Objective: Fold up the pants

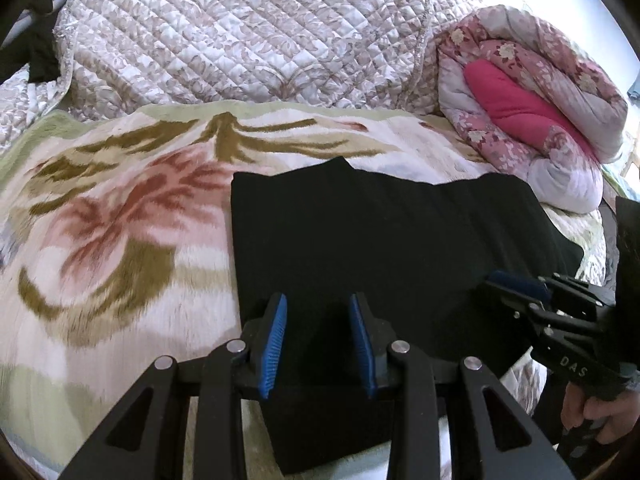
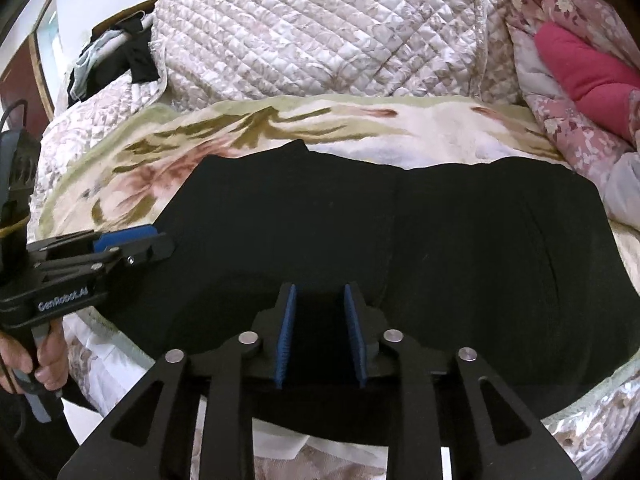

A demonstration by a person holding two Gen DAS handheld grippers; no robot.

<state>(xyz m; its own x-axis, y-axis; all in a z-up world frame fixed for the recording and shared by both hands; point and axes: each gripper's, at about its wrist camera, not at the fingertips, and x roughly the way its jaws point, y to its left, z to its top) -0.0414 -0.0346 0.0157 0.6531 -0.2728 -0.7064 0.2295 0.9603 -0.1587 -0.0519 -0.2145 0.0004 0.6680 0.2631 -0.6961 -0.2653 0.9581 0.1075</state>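
Black pants [image 1: 380, 232] lie flat and folded on a floral blanket [image 1: 120, 220] on the bed. In the right wrist view the pants [image 2: 400, 240] spread wide across the blanket [image 2: 400, 128]. My left gripper [image 1: 318, 304] is open and empty, over the pants' near left part. My right gripper [image 2: 320, 296] is open and empty, over the pants' near edge. The right gripper also shows in the left wrist view [image 1: 516, 280] at the pants' right side. The left gripper shows in the right wrist view [image 2: 132, 240] at the pants' left edge.
A quilted cover [image 1: 240, 32] is heaped at the back. A rolled pink floral duvet [image 1: 532, 92] lies at the right. Dark clothes [image 2: 116, 64] hang on a rail at the back left. The bed's near edge is just below the pants.
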